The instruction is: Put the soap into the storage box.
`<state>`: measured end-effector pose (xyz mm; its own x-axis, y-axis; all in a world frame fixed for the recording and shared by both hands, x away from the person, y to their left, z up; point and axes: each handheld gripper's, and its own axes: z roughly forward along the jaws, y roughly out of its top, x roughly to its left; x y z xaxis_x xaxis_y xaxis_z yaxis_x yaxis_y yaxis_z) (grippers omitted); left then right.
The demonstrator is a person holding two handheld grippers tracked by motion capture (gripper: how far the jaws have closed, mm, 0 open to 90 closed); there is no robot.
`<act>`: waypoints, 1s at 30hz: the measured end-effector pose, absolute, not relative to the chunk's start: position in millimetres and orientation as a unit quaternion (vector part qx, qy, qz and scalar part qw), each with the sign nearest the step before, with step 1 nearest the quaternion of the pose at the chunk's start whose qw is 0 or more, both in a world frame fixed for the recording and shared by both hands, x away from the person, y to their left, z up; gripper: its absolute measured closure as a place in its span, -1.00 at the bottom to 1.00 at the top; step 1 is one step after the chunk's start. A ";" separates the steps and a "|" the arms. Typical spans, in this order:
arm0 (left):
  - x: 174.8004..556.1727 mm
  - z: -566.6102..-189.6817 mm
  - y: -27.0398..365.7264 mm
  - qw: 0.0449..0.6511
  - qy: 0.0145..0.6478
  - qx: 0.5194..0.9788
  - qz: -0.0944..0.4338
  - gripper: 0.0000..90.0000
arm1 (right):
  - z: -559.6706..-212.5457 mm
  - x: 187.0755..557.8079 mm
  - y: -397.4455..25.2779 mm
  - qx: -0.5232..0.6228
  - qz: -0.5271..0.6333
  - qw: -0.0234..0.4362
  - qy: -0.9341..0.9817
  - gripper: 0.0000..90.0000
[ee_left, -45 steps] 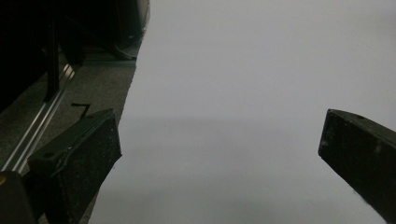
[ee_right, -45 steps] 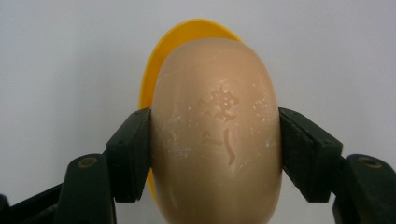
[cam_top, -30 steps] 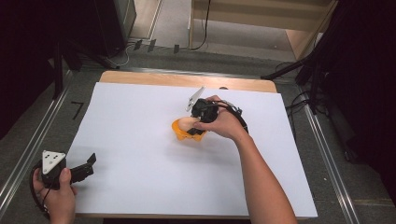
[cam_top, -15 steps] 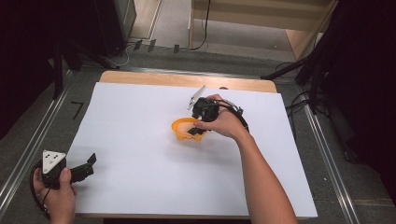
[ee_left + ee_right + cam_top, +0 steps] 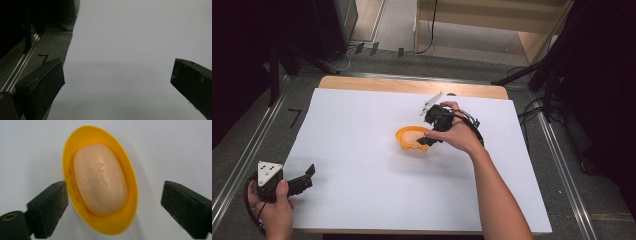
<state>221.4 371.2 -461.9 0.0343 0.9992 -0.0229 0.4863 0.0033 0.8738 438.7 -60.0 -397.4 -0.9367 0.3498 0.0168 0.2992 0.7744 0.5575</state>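
change: my right hand-held gripper (image 5: 113, 202) has pulled back, jaws wide, off the dish (image 5: 100, 178)
soap (image 5: 100, 180): in dish, dish flat on worktop (image 5: 362, 125)
left hand-held gripper (image 5: 117, 80): idle, wide
read: placement done

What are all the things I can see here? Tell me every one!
Soap dish: one, orange-yellow, oval, near the middle of the white sheet.
Soap bar: one, pale peach, lying inside the dish.
White sheet: one, white, covering most of the table top.
Table: one, light wood, its far edge showing beyond the sheet.
Metal rails: grey, along both sides of the table.
Cables: black, on the floor beyond the table.
Right gripper: one, black, jaws open on either side of the dish, in the person's right hand.
Left gripper: one, black, jaws open over the sheet's near left corner, in the left hand.
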 end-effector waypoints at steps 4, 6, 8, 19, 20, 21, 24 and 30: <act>221.4 -461.9 371.7 0.373 0.604 0.614 0.344 -1.00 | -393.2 437.1 -72.8 0.211 0.302 0.057 0.928 -1.00; 221.4 -461.9 371.7 0.373 0.604 0.615 0.344 -1.00 | -392.2 435.5 -79.5 0.225 0.305 0.066 0.923 -1.00; 221.5 -461.9 371.8 0.373 0.604 0.615 0.344 -1.00 | -392.1 433.6 -86.1 0.240 0.306 0.080 0.918 -1.00; 221.5 -461.9 371.6 0.371 0.604 0.615 0.344 -1.00 | -403.4 418.7 -124.2 0.282 0.334 0.080 0.896 -1.00; 221.4 -461.9 371.6 0.372 0.604 0.615 0.345 -1.00 | -404.6 417.0 -127.0 0.288 0.334 0.078 0.894 -1.00; 221.5 -462.0 371.8 0.373 0.604 0.614 0.345 -1.00 | -405.5 415.8 -129.0 0.291 0.334 0.079 0.893 -1.00; 221.7 -461.9 371.8 0.371 0.604 0.616 0.344 -1.00 | -409.4 411.1 -135.6 0.297 0.337 0.081 0.890 -1.00; 221.7 -461.9 371.7 0.371 0.604 0.616 0.344 -1.00 | -416.3 402.4 -146.9 0.305 0.335 0.087 0.887 -1.00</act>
